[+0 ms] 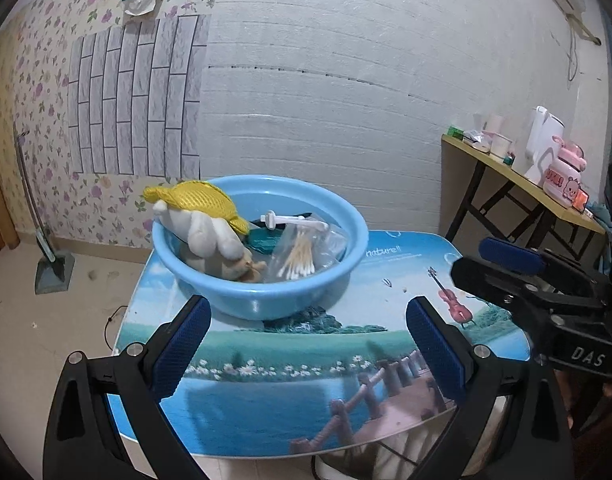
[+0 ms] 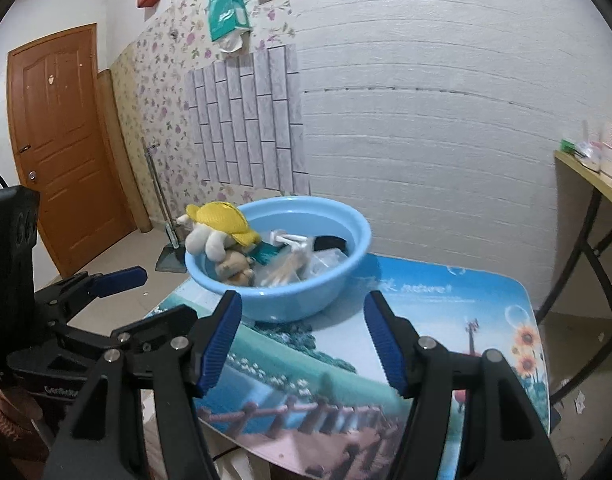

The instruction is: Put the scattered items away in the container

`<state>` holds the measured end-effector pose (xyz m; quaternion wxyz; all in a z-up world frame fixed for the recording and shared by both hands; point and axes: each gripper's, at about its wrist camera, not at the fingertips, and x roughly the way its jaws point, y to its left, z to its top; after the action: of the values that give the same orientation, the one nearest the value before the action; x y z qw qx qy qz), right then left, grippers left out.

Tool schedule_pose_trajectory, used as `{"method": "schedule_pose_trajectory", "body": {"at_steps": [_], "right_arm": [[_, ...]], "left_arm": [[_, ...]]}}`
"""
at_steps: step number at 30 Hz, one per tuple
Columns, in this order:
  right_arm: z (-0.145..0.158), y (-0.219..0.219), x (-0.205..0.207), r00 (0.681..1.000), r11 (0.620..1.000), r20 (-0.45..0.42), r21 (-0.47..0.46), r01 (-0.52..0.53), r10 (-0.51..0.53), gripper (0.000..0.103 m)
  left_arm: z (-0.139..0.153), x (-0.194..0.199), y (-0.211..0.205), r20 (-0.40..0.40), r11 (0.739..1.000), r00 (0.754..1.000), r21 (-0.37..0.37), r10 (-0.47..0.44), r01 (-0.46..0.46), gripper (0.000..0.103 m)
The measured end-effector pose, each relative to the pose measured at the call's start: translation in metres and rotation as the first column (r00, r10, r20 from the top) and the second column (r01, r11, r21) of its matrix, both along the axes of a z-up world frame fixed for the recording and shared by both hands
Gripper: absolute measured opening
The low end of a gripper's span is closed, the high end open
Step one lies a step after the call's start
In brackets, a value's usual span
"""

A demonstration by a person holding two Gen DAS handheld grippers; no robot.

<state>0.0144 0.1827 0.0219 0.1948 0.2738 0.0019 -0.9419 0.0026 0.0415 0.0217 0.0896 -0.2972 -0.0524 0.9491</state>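
Left wrist view: both claws, left claw (image 1: 306,344) and right claw (image 2: 302,336), gape empty; ahead, the round blue plastic basin (image 1: 262,300) holds everything; bench (image 1: 266,396) bare, apparently finished.

A glossy blue plastic basin (image 1: 262,300) holds a soft cloth plush toy (image 1: 210,240) on the smooth, printed table (image 1: 266,392).
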Motion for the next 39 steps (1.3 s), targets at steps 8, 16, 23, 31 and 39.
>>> {"method": "schedule_pose_trajectory", "body": {"at_steps": [8, 16, 23, 31, 39], "right_arm": [[0.005, 0.014, -0.003, 0.998, 0.997, -0.004, -0.026, 0.068, -0.068, 0.069], [-0.005, 0.016, -0.008, 0.991, 0.991, 0.004, 0.005, 0.133, -0.133, 0.080], [-0.006, 0.020, -0.012, 0.983, 0.983, -0.004, 0.012, 0.185, -0.185, 0.099], [-0.016, 0.026, -0.022, 0.981, 0.982, 0.067, -0.029, 0.186, -0.184, 0.103], [-0.018, 0.027, -0.023, 0.980, 0.981, 0.062, -0.016, 0.192, -0.191, 0.103]], "left_arm": [[0.005, 0.002, 0.008, -0.001, 1.000, 1.000, -0.029, 0.002, -0.002, 0.103], [-0.002, -0.004, 0.002, 0.022, 0.996, 0.997, -0.050, 0.071, -0.069, 0.103], [-0.004, -0.007, -0.004, 0.025, 0.991, 0.993, -0.070, 0.119, -0.117, 0.103], [-0.007, -0.011, -0.002, 0.039, 0.989, 0.993, -0.109, 0.109, -0.104, 0.103], [-0.010, -0.012, -0.002, 0.055, 0.990, 0.993, -0.100, 0.102, -0.096, 0.103]]}}
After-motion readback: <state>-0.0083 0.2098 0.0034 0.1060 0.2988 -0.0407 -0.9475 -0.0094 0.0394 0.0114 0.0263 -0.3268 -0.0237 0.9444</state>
